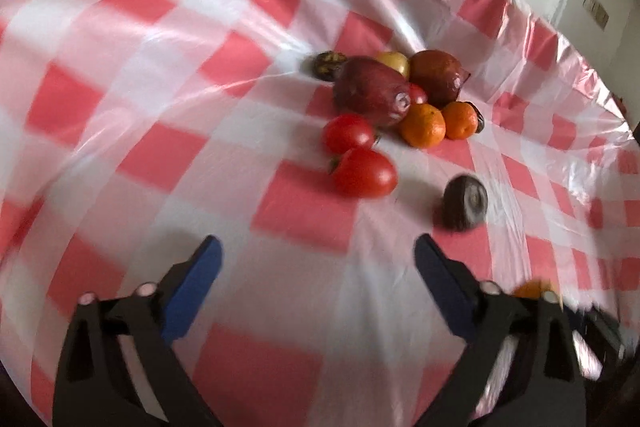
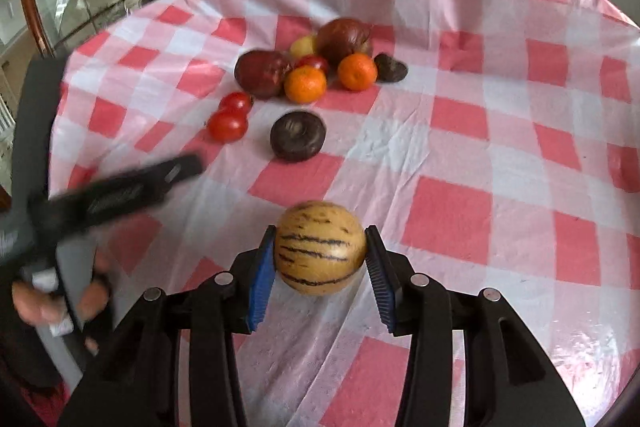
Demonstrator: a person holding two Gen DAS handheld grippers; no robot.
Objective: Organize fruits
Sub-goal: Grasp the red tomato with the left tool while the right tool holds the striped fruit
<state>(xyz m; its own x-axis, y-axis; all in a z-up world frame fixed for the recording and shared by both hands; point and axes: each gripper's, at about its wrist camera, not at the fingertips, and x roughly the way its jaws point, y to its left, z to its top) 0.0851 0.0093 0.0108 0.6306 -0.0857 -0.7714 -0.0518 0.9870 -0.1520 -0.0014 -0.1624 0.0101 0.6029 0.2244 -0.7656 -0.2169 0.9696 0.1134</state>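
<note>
Right wrist view: the right gripper [image 2: 320, 255] has its blue fingers [image 2: 262, 267] pressed on either side of a tan, dark-striped round fruit [image 2: 320, 247], held above the red-and-white checked worktop [image 2: 460, 147]; farther off lie a dark round fruit [image 2: 298, 141], two tomatoes [image 2: 228, 125] and, behind them, a cluster with two oranges [image 2: 306, 84] and two large dark-red fruits [image 2: 260, 73]. In the left wrist view the left gripper [image 1: 318, 251] stands wide apart with nothing between its fingers [image 1: 196, 279], over bare cloth short of the tomatoes [image 1: 362, 173]; the picture is blurred.
</note>
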